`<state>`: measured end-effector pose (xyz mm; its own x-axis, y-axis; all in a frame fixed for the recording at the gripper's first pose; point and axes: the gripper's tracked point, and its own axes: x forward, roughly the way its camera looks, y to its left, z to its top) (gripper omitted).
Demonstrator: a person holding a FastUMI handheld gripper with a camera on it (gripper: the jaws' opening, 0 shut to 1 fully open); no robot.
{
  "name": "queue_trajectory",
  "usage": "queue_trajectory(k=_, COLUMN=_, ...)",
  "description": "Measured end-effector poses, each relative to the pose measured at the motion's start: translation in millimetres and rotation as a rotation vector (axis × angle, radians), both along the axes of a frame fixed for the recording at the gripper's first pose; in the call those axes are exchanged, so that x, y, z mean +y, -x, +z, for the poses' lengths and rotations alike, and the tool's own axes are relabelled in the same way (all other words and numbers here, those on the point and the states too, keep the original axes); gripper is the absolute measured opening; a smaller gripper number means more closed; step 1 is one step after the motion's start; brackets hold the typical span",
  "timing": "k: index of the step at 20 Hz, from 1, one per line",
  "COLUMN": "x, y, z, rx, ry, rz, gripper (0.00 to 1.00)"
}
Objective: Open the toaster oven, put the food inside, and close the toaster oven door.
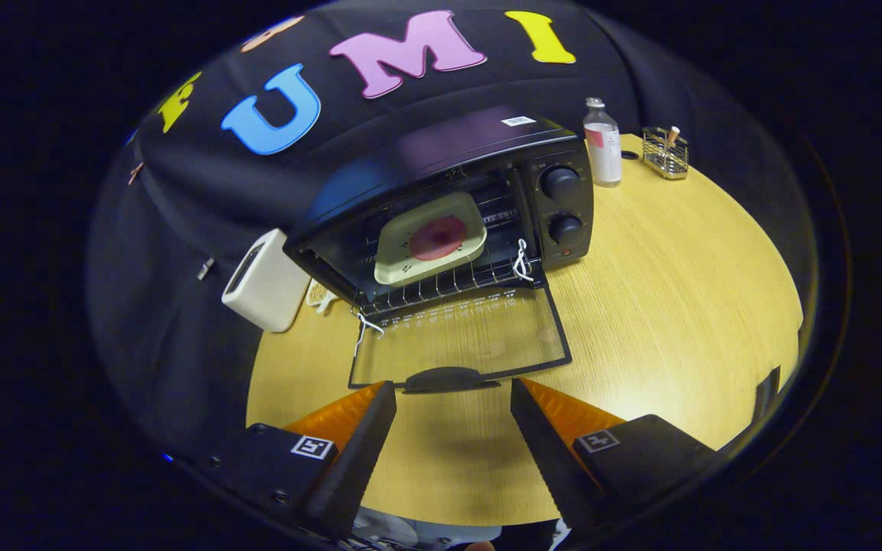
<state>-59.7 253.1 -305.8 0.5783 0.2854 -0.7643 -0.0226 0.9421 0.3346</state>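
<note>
We note the gripper (452,398) with jaws apart, holding nothing, poised over the pale wood-grain desk (678,291). Just ahead of the tips lies the curved handle (449,379) of the toaster oven (449,184) door (464,337), a glass panel folded flat onto the desk. Inside, on the wire rack, we see a squarish cream plate (410,256) carrying a round reddish food (438,236). Beside the glossy black oven stand a white boxy appliance (265,283), a clear bottle (602,145) and a small wire basket (665,153).

Tool (452,390) fingers apart, empty
</note>
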Motion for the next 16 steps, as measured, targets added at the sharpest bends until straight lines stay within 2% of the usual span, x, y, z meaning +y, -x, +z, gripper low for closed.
queue_trajectory(k=3, x=7.0, y=14.7, z=-16.5, rx=0.015, ry=0.100, rz=0.103, gripper=1.00)
queue_trajectory(k=6, x=13.0, y=23.5, z=-37.6, rx=0.038, ry=0.172, rz=0.170, gripper=0.99)
queue_trajectory(k=11, x=22.3, y=30.1, z=-65.7, rx=0.094, ry=0.226, rz=0.212, gripper=0.99)
queue_trajectory(k=16, x=26.5, y=19.7, z=-86.5, rx=0.135, ry=0.255, rz=0.186, gripper=0.99)
